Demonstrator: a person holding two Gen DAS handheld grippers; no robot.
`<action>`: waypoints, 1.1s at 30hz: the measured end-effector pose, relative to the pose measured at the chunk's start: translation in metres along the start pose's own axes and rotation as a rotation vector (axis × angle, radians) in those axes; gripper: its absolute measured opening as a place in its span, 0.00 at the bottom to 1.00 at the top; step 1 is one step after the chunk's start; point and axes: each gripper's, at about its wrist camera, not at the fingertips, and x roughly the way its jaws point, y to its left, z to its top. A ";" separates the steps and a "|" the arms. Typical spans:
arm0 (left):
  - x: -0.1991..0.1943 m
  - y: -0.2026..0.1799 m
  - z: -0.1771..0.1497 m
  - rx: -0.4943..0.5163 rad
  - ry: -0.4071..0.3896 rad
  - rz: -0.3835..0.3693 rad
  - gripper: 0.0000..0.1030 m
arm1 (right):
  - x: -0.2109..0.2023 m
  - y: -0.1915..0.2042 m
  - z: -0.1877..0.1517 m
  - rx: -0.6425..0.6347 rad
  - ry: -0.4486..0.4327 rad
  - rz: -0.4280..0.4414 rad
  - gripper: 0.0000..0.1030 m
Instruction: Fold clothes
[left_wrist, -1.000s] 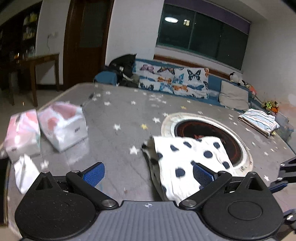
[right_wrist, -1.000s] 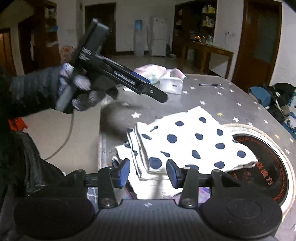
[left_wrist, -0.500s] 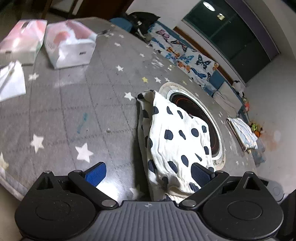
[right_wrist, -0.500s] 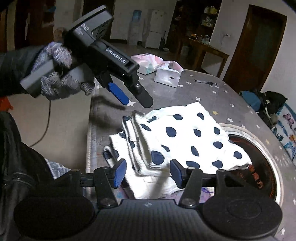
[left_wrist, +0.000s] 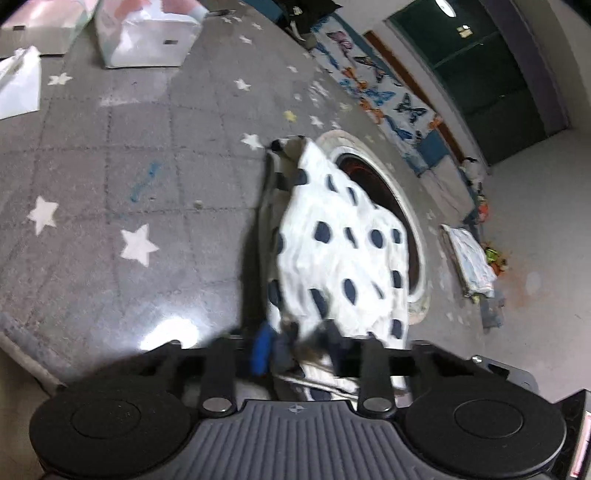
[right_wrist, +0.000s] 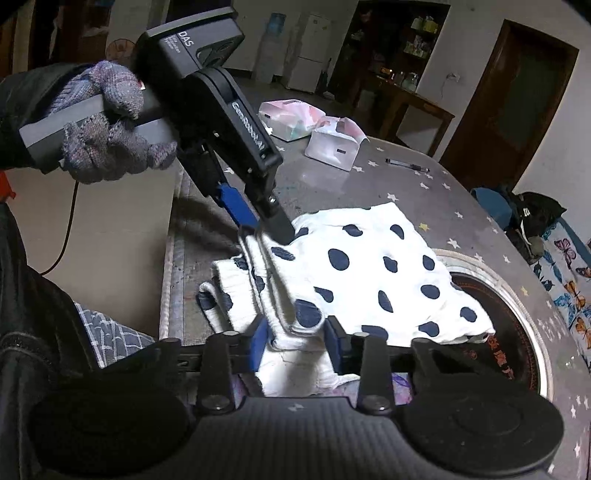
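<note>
- Between the blue pads of my right gripper (right_wrist: 294, 341), a thick folded corner of the polka-dot garment (right_wrist: 373, 277) bulges; the jaws stand narrow, pressed to the cloth on both sides.
- In my left wrist view, my left gripper (left_wrist: 297, 349) is likewise narrowed onto the garment's (left_wrist: 340, 251) near edge, though blur keeps me from seeing how firm the hold is.
- Only the right wrist view shows my gloved left hand (right_wrist: 107, 122) gripping the tool body, its tips slanting down onto the garment's far-left corner.
- The garment lies folded in layers on the grey star-patterned table (right_wrist: 417, 199), near the edge closest to me, one side lapping over the round burner inset (right_wrist: 513, 321).
- Beyond it, the right view shows a pen (right_wrist: 406, 166) and two tissue packs (right_wrist: 334, 144).
- Only the left view shows the butterfly-print cushions (left_wrist: 380, 92) and a folded striped cloth (left_wrist: 471, 258) past the table's far side.
</note>
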 end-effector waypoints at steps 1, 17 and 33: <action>-0.002 -0.002 0.000 0.005 -0.004 -0.001 0.25 | -0.001 0.000 0.000 -0.002 -0.003 -0.003 0.24; -0.011 -0.021 -0.012 0.074 0.036 -0.040 0.17 | -0.023 -0.006 -0.017 0.039 -0.025 0.028 0.25; -0.010 -0.026 -0.020 0.161 0.083 -0.015 0.37 | -0.030 -0.035 -0.011 0.239 -0.075 0.122 0.39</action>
